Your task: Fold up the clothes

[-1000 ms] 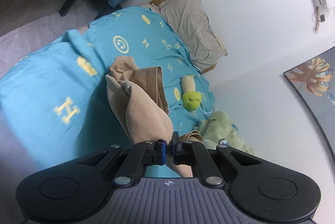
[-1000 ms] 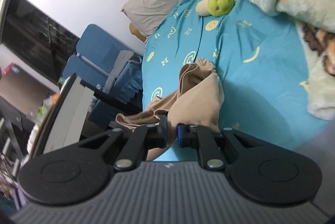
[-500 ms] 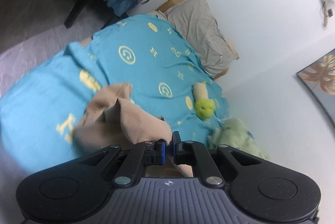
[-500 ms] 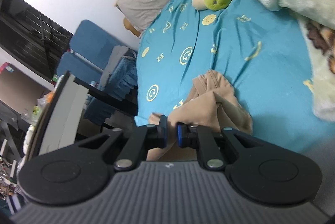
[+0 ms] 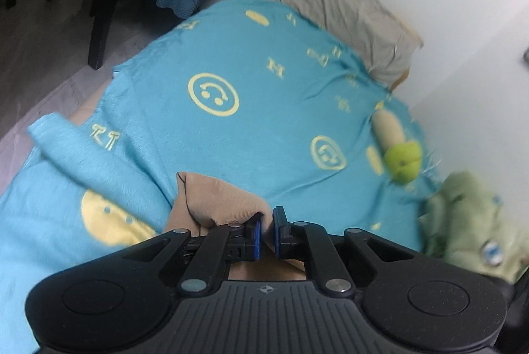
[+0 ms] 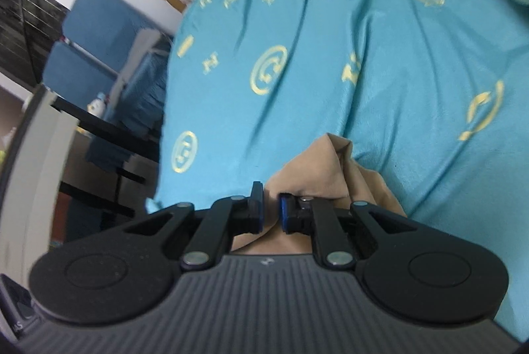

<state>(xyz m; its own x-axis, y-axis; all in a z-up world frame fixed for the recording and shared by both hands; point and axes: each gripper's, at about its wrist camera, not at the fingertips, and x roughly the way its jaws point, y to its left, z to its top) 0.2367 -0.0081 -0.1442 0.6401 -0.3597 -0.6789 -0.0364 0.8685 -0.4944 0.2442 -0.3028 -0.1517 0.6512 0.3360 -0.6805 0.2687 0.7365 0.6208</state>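
A tan garment (image 5: 218,201) lies bunched on the turquoise bed cover (image 5: 264,109) near the bed's front edge. My left gripper (image 5: 267,233) grips one edge of it; its jaws are opening slightly, with a thin fold of cloth still pinched between the blue pads. In the right wrist view the same tan garment (image 6: 317,175) rises in a crumpled peak on the bed cover (image 6: 363,39). My right gripper (image 6: 271,211) is shut on another edge of it. Most of the garment is hidden under both grippers' bodies.
A grey pillow (image 5: 344,10) lies at the head of the bed. A green plush toy (image 5: 401,158) and a pale green blanket (image 5: 472,215) sit by the wall. Blue chairs (image 6: 92,33) and a dark table (image 6: 99,125) stand beside the bed.
Both grippers have come down and back toward the bed's near edge. The garment, which hung stretched from them, now rests crumpled on the cover.
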